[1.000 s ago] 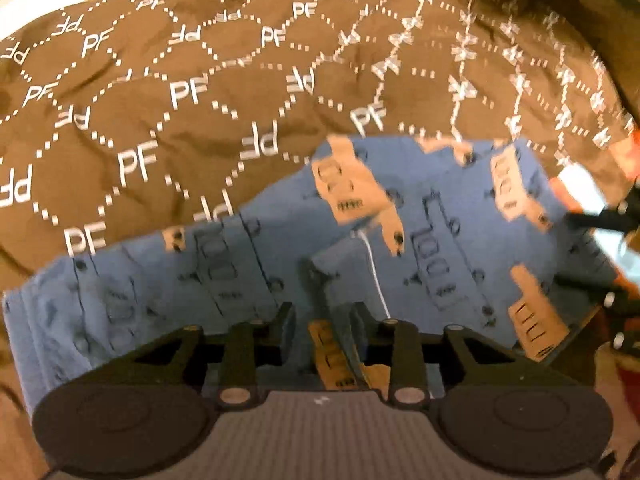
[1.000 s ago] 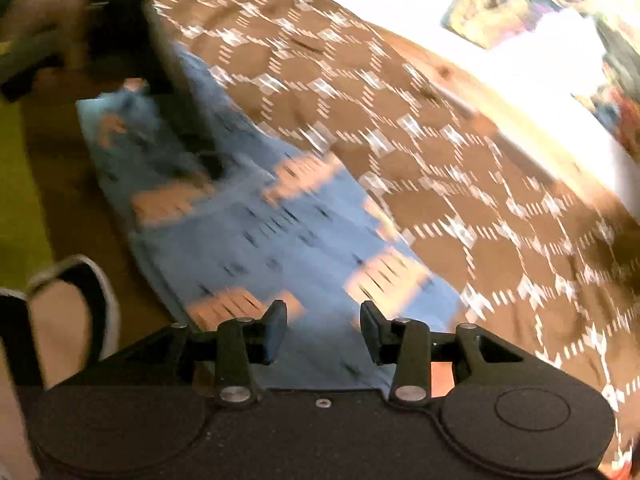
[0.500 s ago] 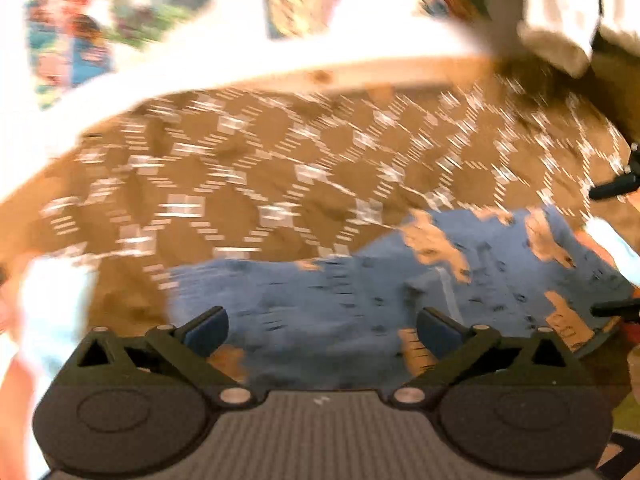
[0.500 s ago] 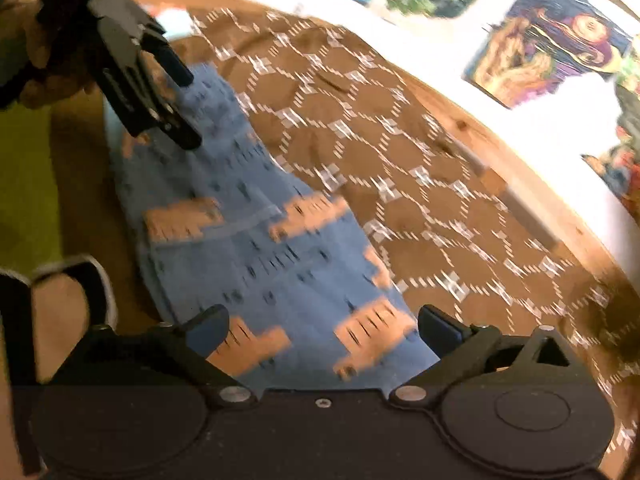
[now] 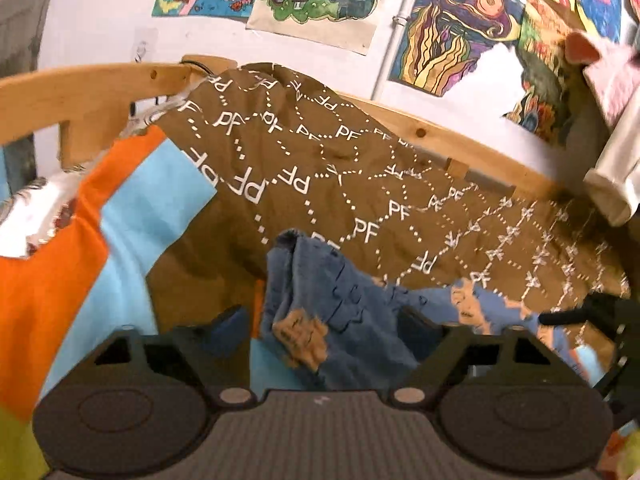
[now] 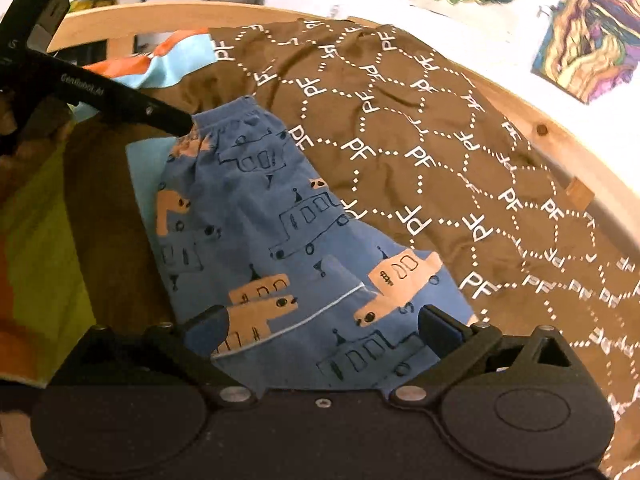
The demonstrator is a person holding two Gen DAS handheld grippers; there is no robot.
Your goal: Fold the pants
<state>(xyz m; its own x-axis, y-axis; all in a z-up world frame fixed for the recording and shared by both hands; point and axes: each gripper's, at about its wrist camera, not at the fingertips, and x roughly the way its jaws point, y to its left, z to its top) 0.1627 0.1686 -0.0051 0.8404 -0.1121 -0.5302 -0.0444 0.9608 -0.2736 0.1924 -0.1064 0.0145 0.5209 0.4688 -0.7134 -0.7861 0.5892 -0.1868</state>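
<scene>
The blue pants with tan car prints lie flat on the brown bedspread, waistband at the far end. My left gripper is open, its jaws wide apart either side of the pants' waistband end. It also shows in the right wrist view, its finger tip at the waistband. My right gripper is open and empty, jaws wide over the pants' near end. A right gripper finger shows at the right edge of the left wrist view.
A wooden bed rail curves round the far side. An orange and light-blue sheet lies at the left. Posters hang on the white wall. A pale cloth hangs at the right.
Both grippers opened from nearly shut to wide. The left gripper moved to the waistband end and tilted up, bringing wall and posters into view. The right stayed over the pants' other end.
</scene>
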